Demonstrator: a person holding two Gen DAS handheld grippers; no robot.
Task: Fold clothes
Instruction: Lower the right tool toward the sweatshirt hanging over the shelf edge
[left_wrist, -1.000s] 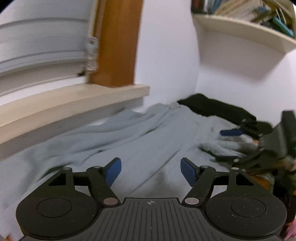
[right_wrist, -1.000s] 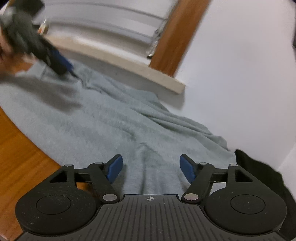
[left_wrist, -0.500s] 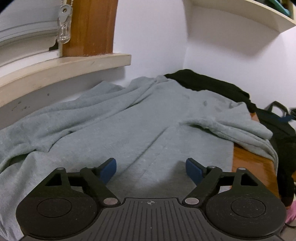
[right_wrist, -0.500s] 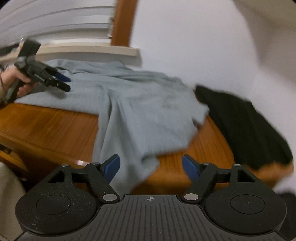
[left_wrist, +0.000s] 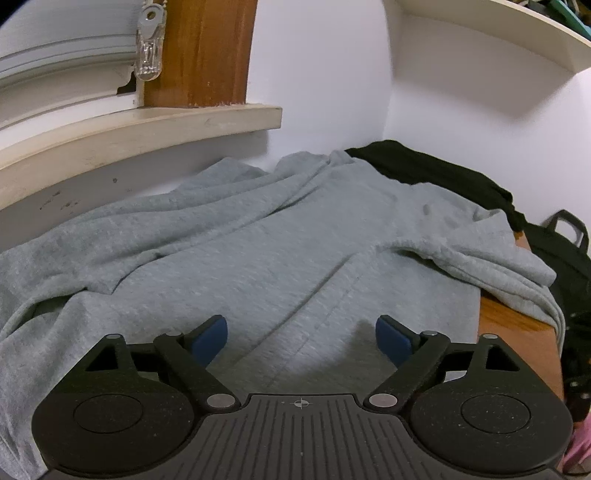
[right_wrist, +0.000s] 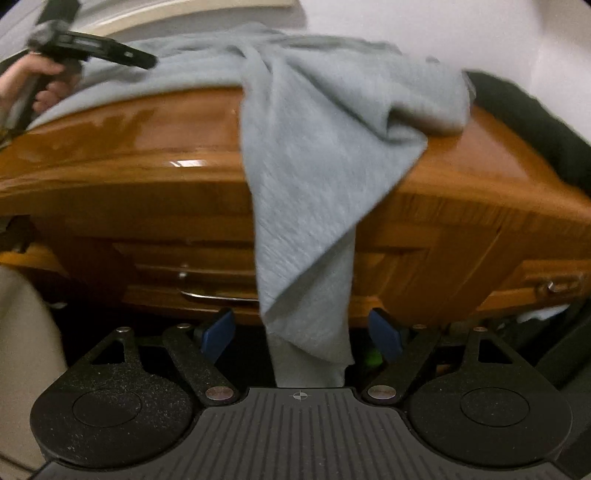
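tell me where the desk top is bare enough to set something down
Bare wood shows along the desk front edge, left of the hanging grey garment, plus a smaller patch right of it beside the black clothes. The back is covered in cloth.

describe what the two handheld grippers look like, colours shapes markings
Both match. The left gripper and right gripper have a black ribbed body, a small crosshair mark at its centre, two round speckled black discs, angled black link arms with silver pivot pins, and blue pads on the jaws. No cables or sleeves show.

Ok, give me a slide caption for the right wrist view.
Open right tongs face a grey garment hanging over the edge of a wooden desk.
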